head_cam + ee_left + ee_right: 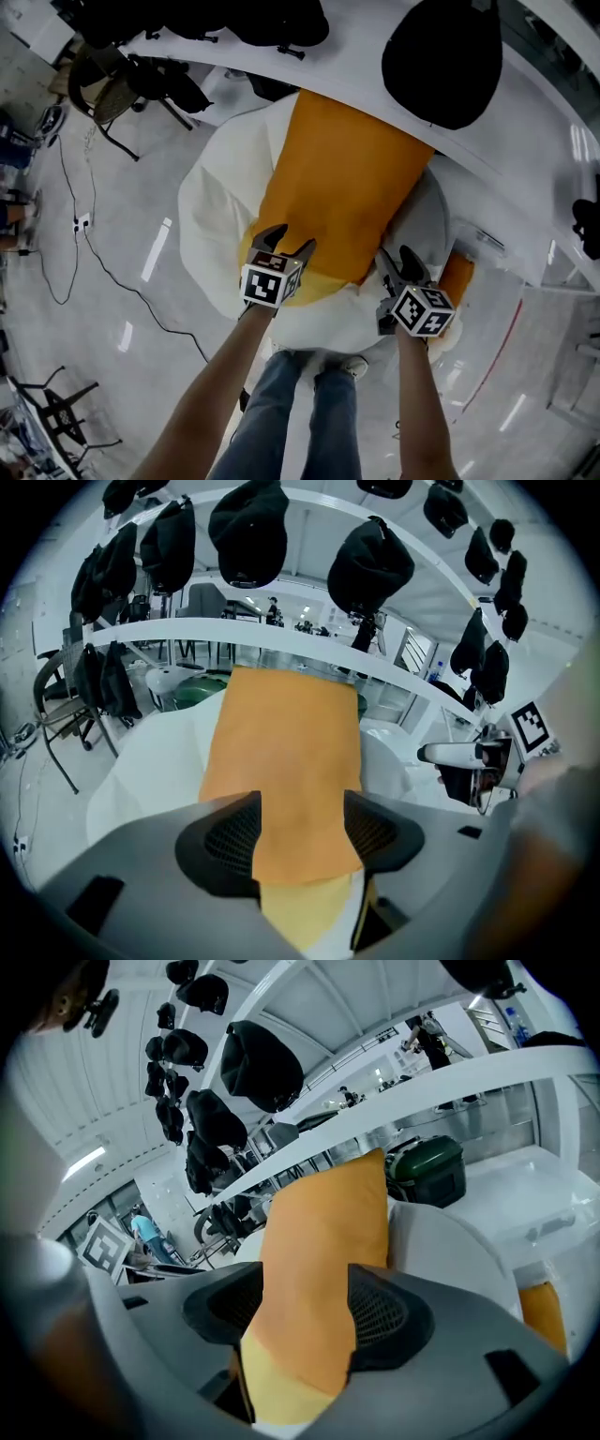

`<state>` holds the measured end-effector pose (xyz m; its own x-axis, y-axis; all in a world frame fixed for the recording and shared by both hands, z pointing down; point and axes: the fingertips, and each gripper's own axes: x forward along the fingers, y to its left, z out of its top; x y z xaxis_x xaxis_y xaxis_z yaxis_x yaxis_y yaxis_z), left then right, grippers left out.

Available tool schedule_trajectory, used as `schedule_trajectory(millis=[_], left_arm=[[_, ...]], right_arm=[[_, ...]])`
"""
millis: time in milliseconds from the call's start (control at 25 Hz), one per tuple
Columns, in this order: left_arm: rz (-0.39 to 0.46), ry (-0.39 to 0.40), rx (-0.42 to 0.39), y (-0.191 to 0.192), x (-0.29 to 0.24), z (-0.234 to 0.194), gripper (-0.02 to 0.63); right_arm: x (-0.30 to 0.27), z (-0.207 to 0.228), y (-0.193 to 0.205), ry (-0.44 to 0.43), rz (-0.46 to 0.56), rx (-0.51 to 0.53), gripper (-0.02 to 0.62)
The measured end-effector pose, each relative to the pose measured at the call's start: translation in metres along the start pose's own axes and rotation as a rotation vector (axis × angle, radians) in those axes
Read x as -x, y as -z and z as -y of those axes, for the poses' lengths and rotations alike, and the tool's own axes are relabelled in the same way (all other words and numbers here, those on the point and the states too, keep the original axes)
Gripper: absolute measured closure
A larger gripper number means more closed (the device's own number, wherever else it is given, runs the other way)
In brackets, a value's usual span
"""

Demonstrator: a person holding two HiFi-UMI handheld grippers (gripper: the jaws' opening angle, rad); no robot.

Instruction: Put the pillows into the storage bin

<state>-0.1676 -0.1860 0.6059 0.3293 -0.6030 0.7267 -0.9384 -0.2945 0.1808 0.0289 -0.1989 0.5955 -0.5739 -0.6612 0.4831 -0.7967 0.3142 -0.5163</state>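
A big pillow (337, 187) with an orange panel, a yellow strip and white sides hangs in front of me in the head view. My left gripper (286, 247) is shut on its near edge at the left. My right gripper (399, 265) grips the same edge at the right. In the left gripper view the orange cloth (286, 761) fills the gap of the left gripper (302, 832). The right gripper view shows the same cloth (323, 1241) pinched in the right gripper (305, 1321). A second orange piece (457, 278) peeks out low on the right, mostly hidden.
A long white curved counter (525, 178) runs behind the pillow, with black rounded shapes (441, 56) above it. A dark green case (427, 1171) stands beyond the pillow. Chairs (122, 84) and a cable (103, 267) are on the grey floor at the left. My legs (291, 412) are below.
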Motion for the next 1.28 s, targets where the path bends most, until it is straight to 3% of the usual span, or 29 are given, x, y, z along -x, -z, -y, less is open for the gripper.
schedule_trajectory(millis=[320,520,720,1080,1280], left_arm=[[-0.010,0.041,-0.051,-0.008,-0.040,-0.085,0.317],[-0.013,0.059,-0.073,-0.010,-0.091,-0.129,0.274],[-0.080,0.092,-0.100,0.002,-0.141,-0.153,0.245],[-0.119,0.144,-0.131,0.010,-0.195,-0.148,0.249],[-0.131,0.158,-0.104,0.008,-0.186,-0.145,0.352]], right_arm=[[-0.079,-0.006,0.016,0.076,-0.014,-0.041,0.297],[-0.114,0.023,0.031,0.146,-0.014,-0.067,0.201],[-0.150,0.048,0.047,0.180,-0.038,-0.087,0.135],[-0.192,0.079,0.063,0.250,-0.111,-0.069,0.184],[-0.183,0.066,0.057,0.262,-0.070,-0.056,0.272]])
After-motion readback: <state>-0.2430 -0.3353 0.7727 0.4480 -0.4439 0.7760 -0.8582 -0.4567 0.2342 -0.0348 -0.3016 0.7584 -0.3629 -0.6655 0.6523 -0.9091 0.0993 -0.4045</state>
